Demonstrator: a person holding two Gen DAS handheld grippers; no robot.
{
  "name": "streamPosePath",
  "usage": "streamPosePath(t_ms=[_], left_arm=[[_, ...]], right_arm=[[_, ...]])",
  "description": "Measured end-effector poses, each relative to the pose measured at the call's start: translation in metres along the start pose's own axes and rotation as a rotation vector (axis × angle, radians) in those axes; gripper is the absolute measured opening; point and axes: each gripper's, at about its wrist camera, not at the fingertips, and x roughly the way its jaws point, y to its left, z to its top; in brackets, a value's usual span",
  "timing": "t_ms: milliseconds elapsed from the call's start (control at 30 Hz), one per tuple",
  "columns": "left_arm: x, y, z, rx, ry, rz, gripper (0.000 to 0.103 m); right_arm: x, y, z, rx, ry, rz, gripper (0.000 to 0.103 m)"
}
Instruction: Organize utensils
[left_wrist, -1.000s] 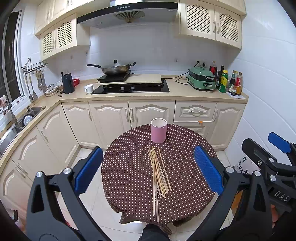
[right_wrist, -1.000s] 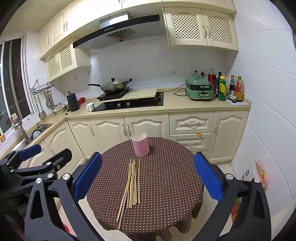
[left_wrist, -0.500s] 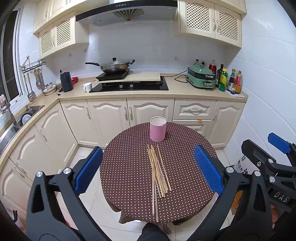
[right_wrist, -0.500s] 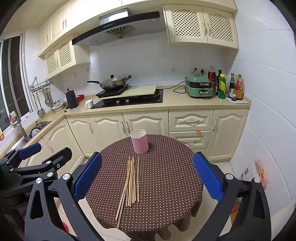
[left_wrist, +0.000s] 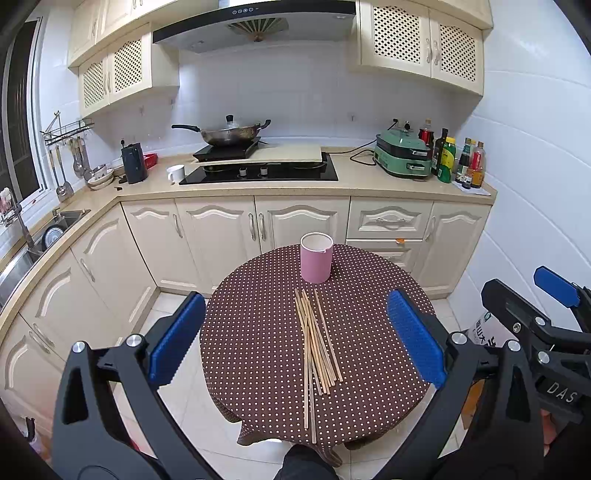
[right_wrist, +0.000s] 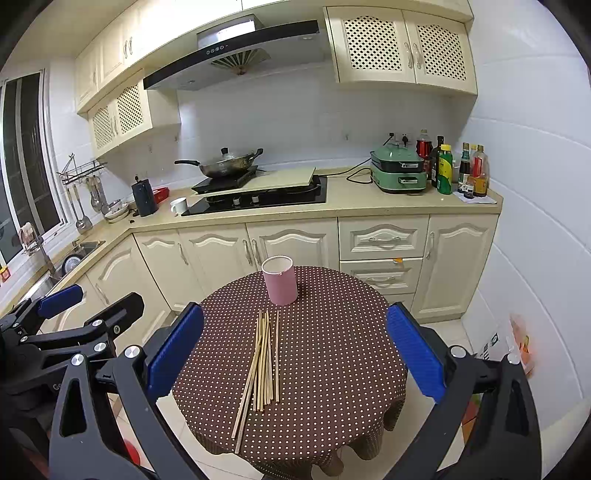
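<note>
Chopsticks (left_wrist: 316, 345) lie loose, seemingly untouched; left gripper (left_wrist: 295, 341), right gripper (right_wrist: 293, 354) hover spread wide

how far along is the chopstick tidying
Nothing looks done: the pink cup looks empty and all the chopsticks lie loose on the dotted tablecloth. Nothing is in hand: left gripper and right gripper are open. Everything is left.

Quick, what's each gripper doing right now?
Left gripper: open, holding nothing, above the chopsticks.
Right gripper: open, holding nothing.
</note>
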Motion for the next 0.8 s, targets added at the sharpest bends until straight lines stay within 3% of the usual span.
streamPosePath(t_ms=[800], left_arm=[[0.0013,-0.0008,-0.0018,-0.013,-0.008,0.000,0.097]], right_arm=[[-0.0008,-0.0031,0.0044,-0.003,0.013,0.007,0.095]])
